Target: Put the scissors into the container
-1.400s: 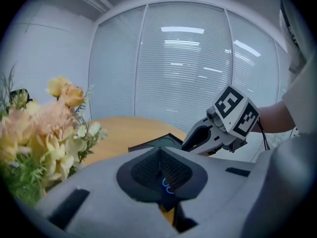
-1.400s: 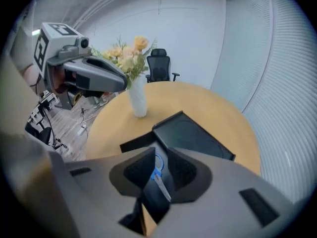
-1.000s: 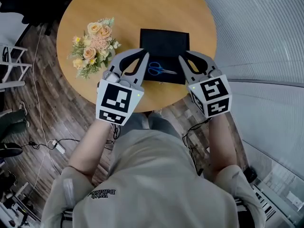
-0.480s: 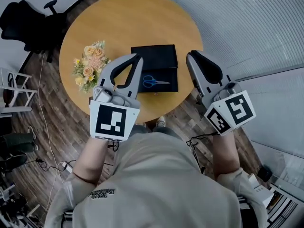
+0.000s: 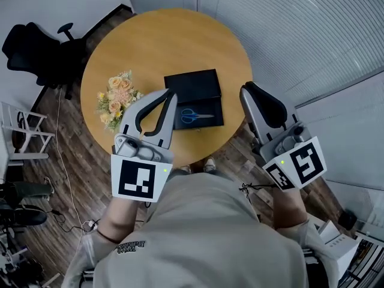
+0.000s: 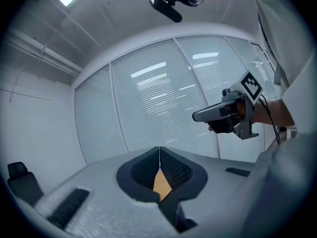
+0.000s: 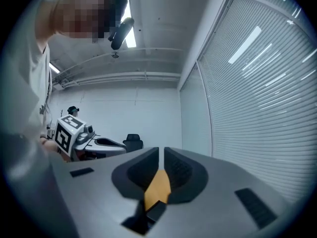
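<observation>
Blue-handled scissors lie flat in the near half of the black container on the round wooden table. Both grippers are held up near the person's chest, short of the table's near edge. My left gripper is shut and empty, its tips left of the container in the picture. In the left gripper view its jaws meet and point at a blind-covered glass wall. My right gripper is to the right of the container, off the table. Its jaws stand almost together with nothing between them.
A bouquet of peach flowers lies on the table's left side. A black office chair and a white rack stand on the wooden floor at left. Glass walls with blinds run along the right.
Both grippers have drawn back from beside the container towards the person and risen. The scissors stay where they lay in the container. The head view has lifted and takes in more of the room.
</observation>
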`<action>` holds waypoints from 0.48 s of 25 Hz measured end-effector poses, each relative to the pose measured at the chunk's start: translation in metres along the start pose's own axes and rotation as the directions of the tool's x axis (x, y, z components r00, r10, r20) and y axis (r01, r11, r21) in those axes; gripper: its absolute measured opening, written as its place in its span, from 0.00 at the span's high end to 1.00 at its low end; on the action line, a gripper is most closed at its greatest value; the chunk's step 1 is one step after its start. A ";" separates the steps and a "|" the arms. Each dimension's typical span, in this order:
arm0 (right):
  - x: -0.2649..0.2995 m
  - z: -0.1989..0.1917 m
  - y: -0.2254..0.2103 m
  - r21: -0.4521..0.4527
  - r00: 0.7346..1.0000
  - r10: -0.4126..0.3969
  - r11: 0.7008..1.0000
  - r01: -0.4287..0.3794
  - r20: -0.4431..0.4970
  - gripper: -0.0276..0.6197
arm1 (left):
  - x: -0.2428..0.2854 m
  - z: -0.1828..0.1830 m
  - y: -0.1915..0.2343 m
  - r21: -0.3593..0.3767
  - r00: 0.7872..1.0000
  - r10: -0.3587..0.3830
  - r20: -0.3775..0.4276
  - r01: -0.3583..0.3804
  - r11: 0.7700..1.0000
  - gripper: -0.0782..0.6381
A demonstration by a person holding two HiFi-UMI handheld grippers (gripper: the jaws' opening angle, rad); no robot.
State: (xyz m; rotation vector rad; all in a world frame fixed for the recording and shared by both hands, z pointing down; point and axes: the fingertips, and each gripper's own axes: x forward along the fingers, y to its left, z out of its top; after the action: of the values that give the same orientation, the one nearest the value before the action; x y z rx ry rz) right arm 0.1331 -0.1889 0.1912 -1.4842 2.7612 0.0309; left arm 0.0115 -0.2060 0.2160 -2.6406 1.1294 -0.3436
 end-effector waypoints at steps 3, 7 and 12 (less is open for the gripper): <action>-0.006 -0.001 0.005 -0.005 1.000 0.008 1.000 -0.008 -0.009 0.88 | -0.002 -0.007 -0.004 -0.031 1.000 -0.001 -0.008 0.000 1.000 0.86; -0.011 -0.007 0.009 -0.019 0.999 0.009 1.000 -0.009 -0.031 0.88 | -0.006 -0.011 -0.005 -0.067 1.000 0.018 -0.018 -0.020 0.998 0.86; -0.014 -0.013 0.012 -0.020 0.998 0.020 1.000 -0.021 -0.054 0.89 | -0.009 -0.011 -0.005 -0.076 0.999 0.027 -0.025 -0.029 0.997 0.86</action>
State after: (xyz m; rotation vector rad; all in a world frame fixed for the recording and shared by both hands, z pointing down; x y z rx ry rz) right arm 0.1305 -0.1711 0.2048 -1.4836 2.8272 0.0202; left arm 0.0060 -0.1974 0.2268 -2.6906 1.2090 -0.3340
